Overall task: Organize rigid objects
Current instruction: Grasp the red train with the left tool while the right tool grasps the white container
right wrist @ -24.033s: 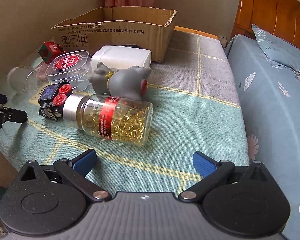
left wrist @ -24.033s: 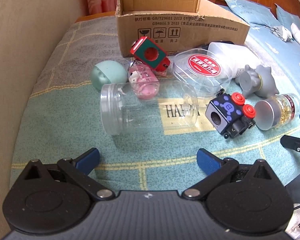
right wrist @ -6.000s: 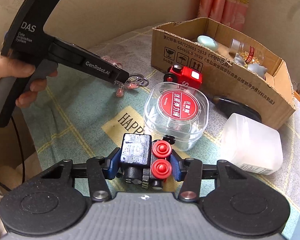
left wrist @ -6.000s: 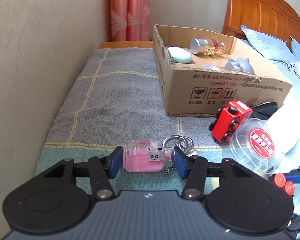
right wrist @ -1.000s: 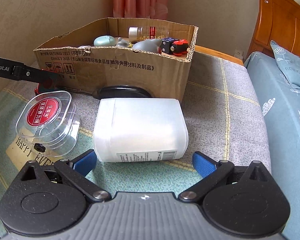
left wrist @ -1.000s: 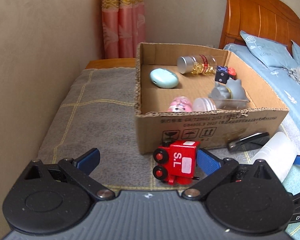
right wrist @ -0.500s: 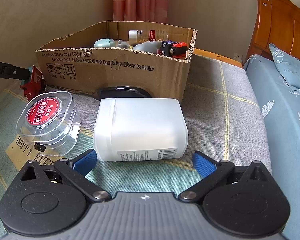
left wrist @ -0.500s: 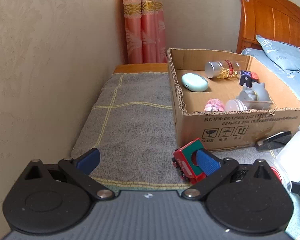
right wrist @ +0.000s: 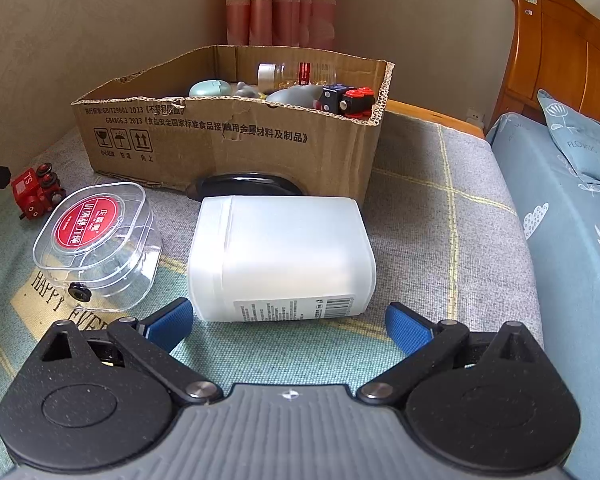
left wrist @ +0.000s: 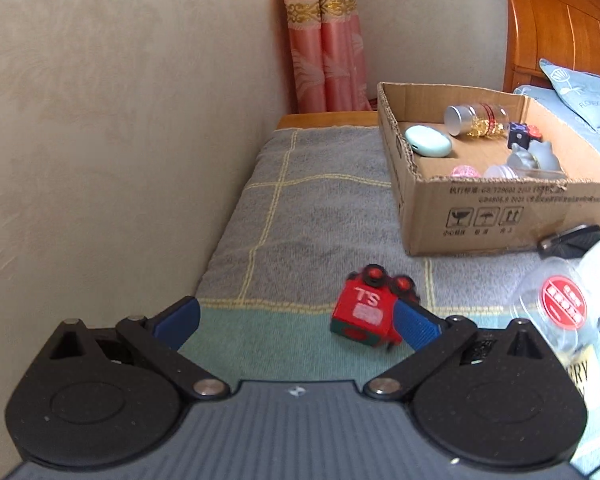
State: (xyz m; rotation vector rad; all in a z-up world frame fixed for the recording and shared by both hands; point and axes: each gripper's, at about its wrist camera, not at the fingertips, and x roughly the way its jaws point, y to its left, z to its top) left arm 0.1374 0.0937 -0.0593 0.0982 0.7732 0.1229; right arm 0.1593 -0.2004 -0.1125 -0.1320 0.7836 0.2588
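My left gripper (left wrist: 296,320) is open; a red toy train (left wrist: 366,312) lies tipped on the cloth against its right fingertip (left wrist: 414,326). The train also shows in the right wrist view (right wrist: 34,194). My right gripper (right wrist: 288,324) is open and empty, just in front of a white plastic jar (right wrist: 280,256) lying on its side. A clear round case with a red label (right wrist: 96,240) sits left of the jar. The cardboard box (right wrist: 236,140) holds a pill bottle (left wrist: 474,120), a mint oval case (left wrist: 428,146), a grey toy and a black-and-red cube (right wrist: 346,102).
A black object (right wrist: 244,184) lies between the box and the white jar. A wall runs along the left side (left wrist: 120,140). A blue bedspread (right wrist: 572,240) and wooden headboard (right wrist: 560,52) are to the right. Pink curtains (left wrist: 328,40) hang behind the box.
The red train has tipped over and shifted by my left gripper's right fingertip as that gripper swung left. My right gripper has stayed open in front of the white jar.
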